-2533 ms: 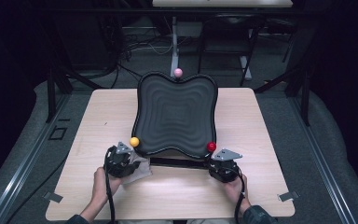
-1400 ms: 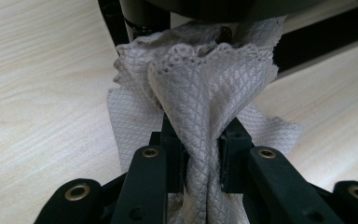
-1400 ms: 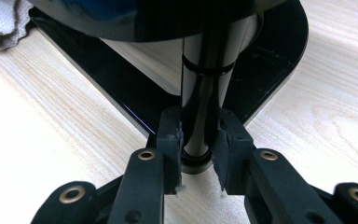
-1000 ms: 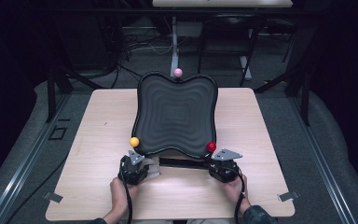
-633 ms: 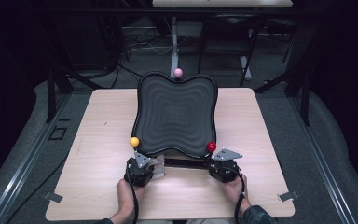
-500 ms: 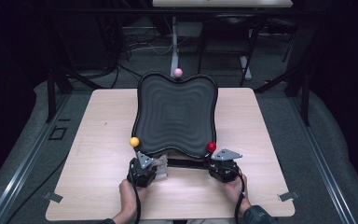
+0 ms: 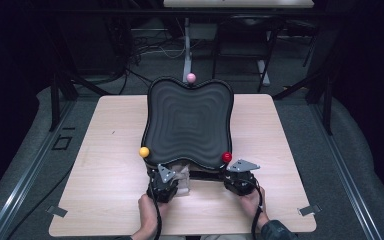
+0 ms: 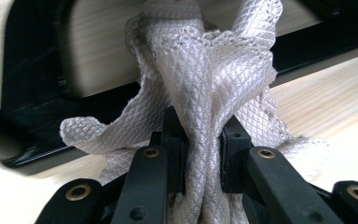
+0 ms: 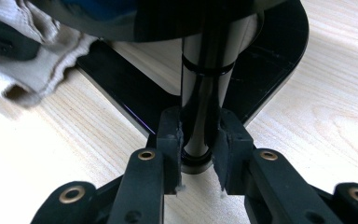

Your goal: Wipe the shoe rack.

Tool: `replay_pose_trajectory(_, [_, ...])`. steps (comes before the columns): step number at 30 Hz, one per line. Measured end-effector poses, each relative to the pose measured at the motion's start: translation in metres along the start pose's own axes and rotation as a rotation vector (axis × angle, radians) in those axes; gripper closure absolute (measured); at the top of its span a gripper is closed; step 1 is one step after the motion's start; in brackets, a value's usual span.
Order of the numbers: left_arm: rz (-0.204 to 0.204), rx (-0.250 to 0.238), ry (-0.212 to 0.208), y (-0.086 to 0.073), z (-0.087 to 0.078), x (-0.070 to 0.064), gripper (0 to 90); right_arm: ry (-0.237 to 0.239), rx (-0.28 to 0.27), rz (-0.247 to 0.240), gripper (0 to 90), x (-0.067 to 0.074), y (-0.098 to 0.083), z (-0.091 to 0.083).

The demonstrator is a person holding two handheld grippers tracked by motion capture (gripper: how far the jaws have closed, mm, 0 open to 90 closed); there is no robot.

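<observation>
Jaws of the left gripper (image 8: 200, 154) pinch a bunched white mesh cloth (image 8: 209, 93) just beside the near-left edge of the black wavy tray (image 7: 189, 122). Jaws of the right gripper (image 9: 198, 154) clamp the tray's upright black post (image 9: 205, 93) below its near-right corner. Orange (image 7: 144, 151), red (image 7: 226, 157) and pink (image 7: 191, 77) balls mark the tray's rim on the table (image 7: 105, 150).

high view overhead, 2 gripper views close-up
</observation>
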State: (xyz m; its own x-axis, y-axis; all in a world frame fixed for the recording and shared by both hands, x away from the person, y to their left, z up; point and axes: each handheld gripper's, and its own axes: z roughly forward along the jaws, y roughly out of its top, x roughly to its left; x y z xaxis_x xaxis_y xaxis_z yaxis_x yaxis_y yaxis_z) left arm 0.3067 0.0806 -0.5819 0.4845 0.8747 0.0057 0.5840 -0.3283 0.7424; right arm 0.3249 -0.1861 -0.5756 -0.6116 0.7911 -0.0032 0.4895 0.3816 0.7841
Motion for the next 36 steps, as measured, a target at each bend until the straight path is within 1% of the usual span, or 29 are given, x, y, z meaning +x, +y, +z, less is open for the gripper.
replay_pose_trajectory(3, [0.001, 0.000, -0.024, 0.003, 0.003, -0.010, 76.1, -0.001, 0.000, 0.000, 73.9, 0.000, 0.000, 0.000])
replay_pose_trajectory(4, [0.004, -0.004, -0.024, 0.003, 0.004, -0.013, 76.1, -0.001, 0.000, 0.000, 73.9, 0.000, 0.000, 0.000])
replay_pose_trajectory(5, [0.005, -0.005, -0.033, 0.004, 0.005, -0.016, 76.1, 0.000, 0.000, -0.001, 73.8, 0.000, 0.000, 0.000])
replay_pose_trajectory(6, [0.001, -0.010, -0.037, 0.004, 0.006, -0.019, 76.1, 0.001, 0.000, 0.000, 73.8, 0.000, 0.000, 0.000])
replay_pose_trajectory(9, [0.009, -0.010, -0.054, 0.007, 0.009, -0.027, 76.0, 0.003, 0.000, 0.000, 73.8, 0.000, 0.000, 0.000])
replay_pose_trajectory(10, [0.019, -0.008, -0.057, 0.007, 0.009, -0.029, 76.0, 0.002, 0.000, 0.001, 73.8, 0.000, 0.000, 0.000])
replay_pose_trajectory(11, [0.015, -0.013, -0.060, 0.008, 0.010, -0.031, 76.0, 0.001, 0.000, 0.001, 73.9, 0.000, 0.000, 0.000])
replay_pose_trajectory(12, [0.020, -0.011, -0.064, 0.008, 0.011, -0.032, 76.0, 0.000, 0.001, 0.002, 73.8, 0.000, 0.000, 0.000])
replay_pose_trajectory(16, [0.011, -0.011, -0.080, 0.010, 0.013, -0.037, 76.0, -0.001, 0.001, 0.002, 73.8, 0.000, 0.000, 0.000])
replay_pose_trajectory(18, [0.017, -0.014, -0.086, 0.011, 0.014, -0.039, 76.0, 0.001, 0.001, 0.002, 73.8, 0.000, 0.000, 0.000])
replay_pose_trajectory(22, [0.030, -0.020, -0.100, 0.012, 0.016, -0.047, 75.8, 0.001, 0.001, 0.002, 73.8, 0.000, 0.000, 0.000])
replay_pose_trajectory(25, [0.028, -0.020, -0.114, 0.013, 0.017, -0.053, 75.8, 0.001, 0.000, 0.002, 73.8, 0.000, 0.000, 0.000])
replay_pose_trajectory(26, [0.025, -0.023, -0.120, 0.014, 0.018, -0.054, 75.8, 0.003, 0.008, 0.001, 73.7, 0.000, 0.000, 0.000])
replay_pose_trajectory(27, [0.024, -0.019, -0.126, 0.015, 0.019, -0.055, 75.8, 0.002, 0.000, 0.002, 73.8, 0.000, 0.000, 0.000])
replay_pose_trajectory(28, [0.027, -0.019, -0.131, 0.016, 0.020, -0.057, 75.8, 0.002, 0.008, 0.000, 73.8, 0.000, 0.000, 0.000])
replay_pose_trajectory(30, [0.032, -0.019, -0.140, 0.017, 0.021, -0.061, 75.8, 0.001, 0.000, 0.002, 73.8, 0.000, 0.000, 0.000])
replay_pose_trajectory(31, [0.032, -0.018, -0.146, 0.018, 0.022, -0.063, 75.8, 0.002, 0.008, 0.000, 73.8, 0.000, 0.000, 0.000])
replay_pose_trajectory(36, [0.042, -0.018, -0.171, 0.021, 0.025, -0.071, 75.8, 0.002, 0.010, -0.002, 73.8, -0.001, 0.000, -0.001])
